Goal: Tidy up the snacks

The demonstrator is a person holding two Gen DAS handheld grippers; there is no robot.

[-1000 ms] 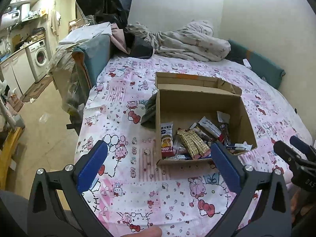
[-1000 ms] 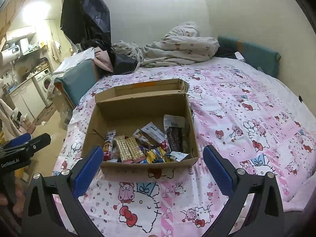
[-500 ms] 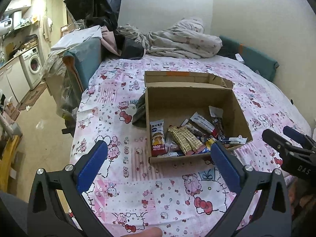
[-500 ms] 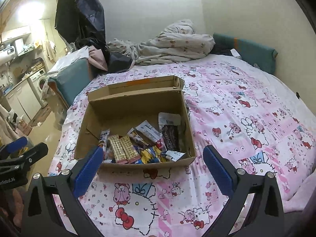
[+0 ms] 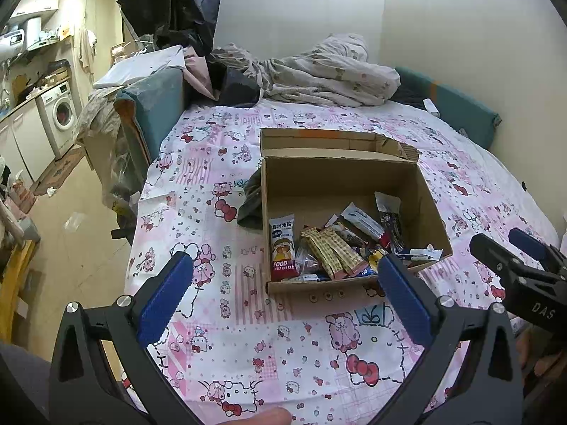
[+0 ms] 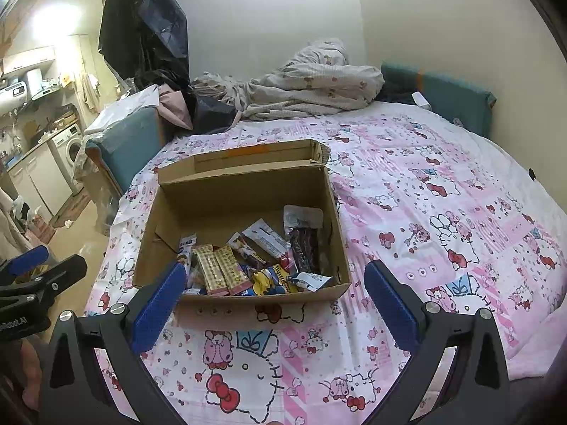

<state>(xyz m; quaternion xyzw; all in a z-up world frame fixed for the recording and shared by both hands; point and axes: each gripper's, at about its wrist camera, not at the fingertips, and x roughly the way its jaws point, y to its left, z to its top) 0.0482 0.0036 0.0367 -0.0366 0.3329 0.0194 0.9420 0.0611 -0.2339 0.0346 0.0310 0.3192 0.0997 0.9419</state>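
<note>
An open cardboard box (image 5: 319,180) (image 6: 226,194) sits on the pink cartoon-print bedsheet, holding several snack packets. Among them are a red and white rice cake pack (image 5: 282,248), two tan bars (image 6: 221,269) and a dark packet (image 6: 304,248). My left gripper (image 5: 285,301) hovers open over the sheet, just short of the box's near wall, with nothing between its fingers. My right gripper (image 6: 274,302) is open too, held in front of the box's near edge. Each gripper shows at the side of the other's view.
A dark bag (image 5: 252,202) lies against the box's left side. Crumpled bedding (image 5: 329,74) is piled at the far end of the bed. A teal headboard (image 6: 443,102) runs along the right wall. Left of the bed are a teal chair (image 5: 152,106) and a washing machine (image 5: 60,117).
Both grippers have drifted slightly, so the box sits a little nearer and more central in the views. Their jaws stay open and the snacks have not moved.
</note>
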